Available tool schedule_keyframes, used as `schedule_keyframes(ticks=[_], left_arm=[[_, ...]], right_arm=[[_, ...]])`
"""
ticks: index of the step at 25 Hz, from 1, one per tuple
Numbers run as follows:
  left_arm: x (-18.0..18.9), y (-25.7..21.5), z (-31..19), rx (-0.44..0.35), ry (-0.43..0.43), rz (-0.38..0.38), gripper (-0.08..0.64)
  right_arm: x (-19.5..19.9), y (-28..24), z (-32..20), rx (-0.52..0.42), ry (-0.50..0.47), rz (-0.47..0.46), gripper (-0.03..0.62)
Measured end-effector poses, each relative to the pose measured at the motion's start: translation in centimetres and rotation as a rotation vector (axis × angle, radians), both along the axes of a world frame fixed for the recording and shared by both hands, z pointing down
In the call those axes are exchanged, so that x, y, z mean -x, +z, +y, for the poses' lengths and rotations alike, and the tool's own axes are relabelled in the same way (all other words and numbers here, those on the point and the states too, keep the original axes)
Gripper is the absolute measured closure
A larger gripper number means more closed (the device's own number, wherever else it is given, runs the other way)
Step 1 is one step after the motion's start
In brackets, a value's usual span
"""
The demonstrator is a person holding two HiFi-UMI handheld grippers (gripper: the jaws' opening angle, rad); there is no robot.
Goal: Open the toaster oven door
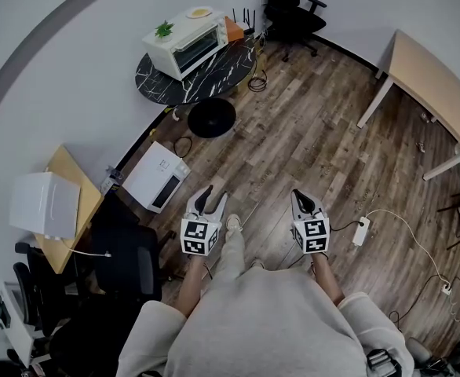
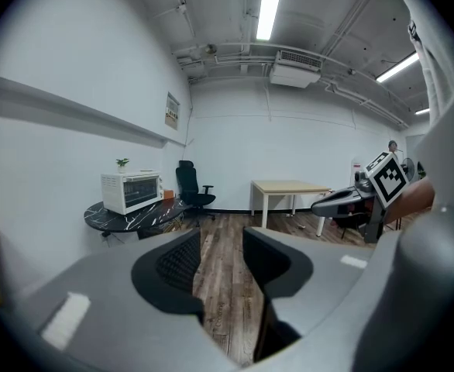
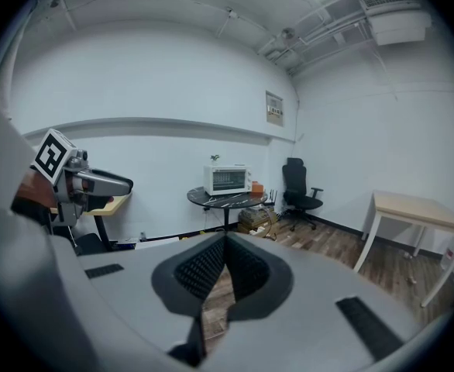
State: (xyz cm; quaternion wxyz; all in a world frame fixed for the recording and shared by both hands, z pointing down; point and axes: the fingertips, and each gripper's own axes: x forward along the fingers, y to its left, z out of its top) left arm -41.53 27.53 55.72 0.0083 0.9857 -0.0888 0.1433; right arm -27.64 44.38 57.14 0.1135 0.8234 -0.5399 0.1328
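Note:
The white toaster oven (image 1: 184, 44) stands on a round black marble table (image 1: 206, 75) at the far side of the room, its door closed and a small plant on top. It also shows far off in the left gripper view, toaster oven (image 2: 132, 191), and in the right gripper view, toaster oven (image 3: 227, 179). My left gripper (image 1: 212, 201) is open with nothing between its jaws, left gripper (image 2: 221, 242). My right gripper (image 1: 301, 200) is shut on nothing, its tips meeting, right gripper (image 3: 225, 240). Both hang over the wooden floor, well short of the oven.
A black round stool (image 1: 211, 117) stands in front of the marble table. A white microwave (image 1: 158, 176) lies on the floor to the left. A black office chair (image 1: 293, 14), a light wooden table (image 1: 434, 85) and a power strip (image 1: 361, 231) with cables are around.

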Motion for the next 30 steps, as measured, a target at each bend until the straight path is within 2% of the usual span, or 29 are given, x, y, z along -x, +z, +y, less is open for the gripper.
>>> schedule_keyframes(ticks=[13,30], left_arm=[[-6.0,1.7,-6.0,0.025,0.021,0.012,0.392],[-18.5,1.9,-18.3,0.081,0.088,0.023,0.391]], right_arm=[[-5.2,1.2,-5.6,0.033,0.01,0.009,0.578],[-16.7,0.1,-17.4,0.077,0.068,0.025,0.578]])
